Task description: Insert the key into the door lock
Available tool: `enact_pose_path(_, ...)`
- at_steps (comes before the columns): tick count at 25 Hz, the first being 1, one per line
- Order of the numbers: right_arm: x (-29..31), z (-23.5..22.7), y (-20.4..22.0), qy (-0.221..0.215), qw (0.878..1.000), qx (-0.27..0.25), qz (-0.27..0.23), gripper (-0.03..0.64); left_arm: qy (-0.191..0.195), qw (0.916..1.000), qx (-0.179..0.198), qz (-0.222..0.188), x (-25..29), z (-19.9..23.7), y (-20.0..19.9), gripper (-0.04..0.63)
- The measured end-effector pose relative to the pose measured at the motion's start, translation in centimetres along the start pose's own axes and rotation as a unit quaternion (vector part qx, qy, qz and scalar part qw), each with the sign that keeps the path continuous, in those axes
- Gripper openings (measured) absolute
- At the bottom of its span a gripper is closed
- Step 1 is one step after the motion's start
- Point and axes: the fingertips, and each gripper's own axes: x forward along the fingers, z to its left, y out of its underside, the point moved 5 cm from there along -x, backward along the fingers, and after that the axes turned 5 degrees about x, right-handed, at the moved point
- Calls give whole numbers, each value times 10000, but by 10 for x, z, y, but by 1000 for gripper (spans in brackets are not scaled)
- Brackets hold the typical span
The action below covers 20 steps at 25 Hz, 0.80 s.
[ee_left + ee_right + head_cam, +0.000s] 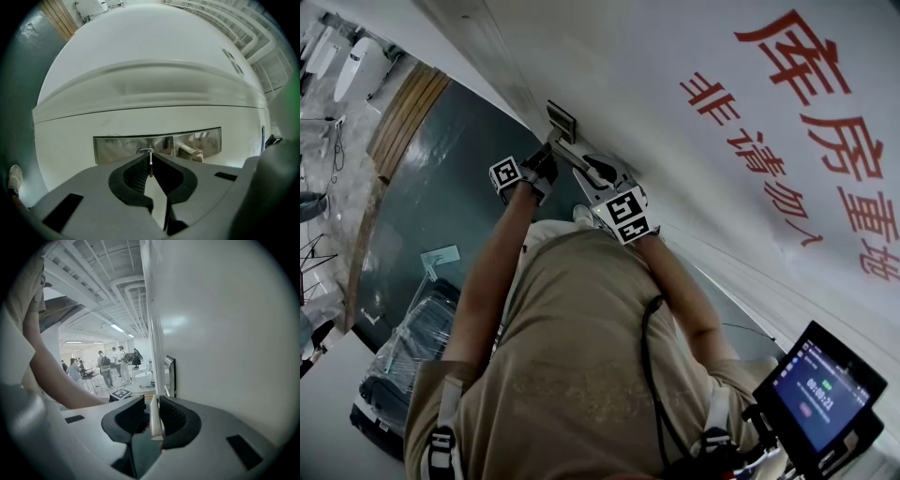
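A steel lock plate (117,147) sits on the white door (150,84). My left gripper (150,158) is shut on a thin metal key (150,164), held level, with its tip at the keyhole (146,151). From the head view, the left gripper (549,152) is up against the lock plate (561,120). The door handle (579,157) runs from the plate toward my right gripper (600,174). In the right gripper view, my right gripper (152,405) is shut on a pale flat bar (154,420), which seems to be the handle's end, and the lock plate (169,376) shows edge-on.
Large red characters (825,141) cover the door. A screen (825,398) hangs at the person's right side. A wrapped suitcase (403,366) stands on the dark floor at the left. Several people (105,366) stand far off in a hall.
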Motion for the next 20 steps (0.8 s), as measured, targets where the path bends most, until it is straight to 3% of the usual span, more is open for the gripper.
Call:
enact_pose_path(11,2,4,0,-47,10000,-9,31,104,65,10000,12,38,2,1,0,35)
enact_pose_path(17,4,8,2,-118,9999,-30,93,104,-175,9992,264,224,3,0,-2,35)
enact_pose_path(20,6,9,-1,-163,9998,-57,37,104,-53,9999,77,84,4,0,-2,35)
